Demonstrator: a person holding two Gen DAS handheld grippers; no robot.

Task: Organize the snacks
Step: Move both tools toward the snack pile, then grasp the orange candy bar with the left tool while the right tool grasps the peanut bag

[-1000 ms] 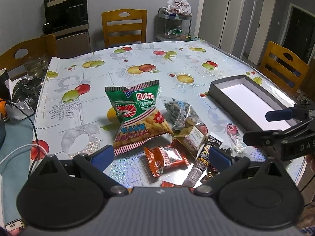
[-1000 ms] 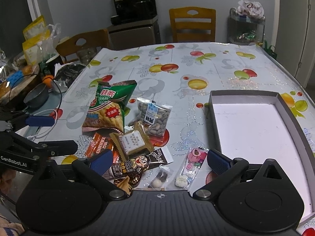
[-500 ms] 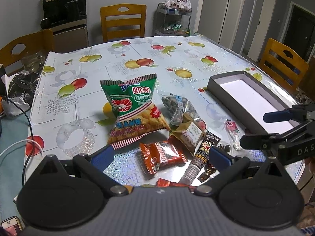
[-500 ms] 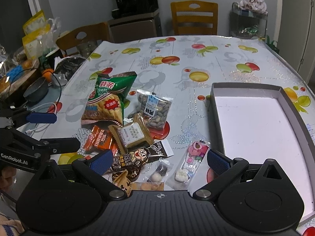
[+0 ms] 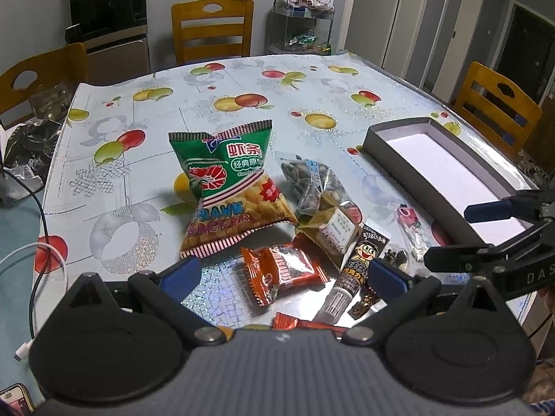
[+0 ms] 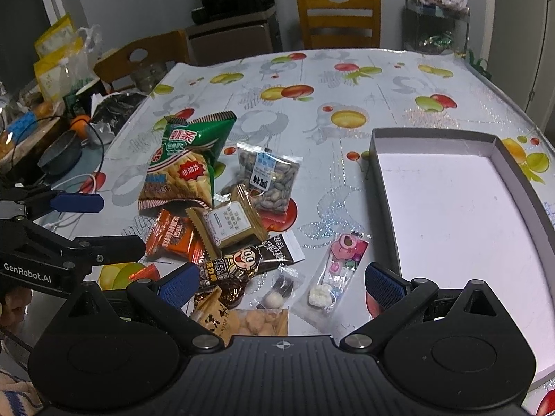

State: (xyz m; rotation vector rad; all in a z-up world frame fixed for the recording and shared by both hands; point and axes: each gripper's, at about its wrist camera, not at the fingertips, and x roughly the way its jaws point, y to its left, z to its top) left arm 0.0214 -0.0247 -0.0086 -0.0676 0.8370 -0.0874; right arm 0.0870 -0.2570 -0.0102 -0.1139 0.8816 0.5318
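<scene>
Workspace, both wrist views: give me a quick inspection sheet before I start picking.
Surface: table under a fruit-print cloth.
Job's things: grey box at the right, nothing in it; snacks heaped loose to its left, none boxed: green prawn cracker bag, seed packet, tan biscuit pack, orange packs, dark cartoon bar, pink candy sachet.
Clutter: bags, a pan and an orange off the left edge.
Grippers: left tongs open, holding nothing; right tongs open, holding nothing.
Cables: white cable and black cable at the left.
Surroundings: wooden chairs, a shelf cart.
</scene>
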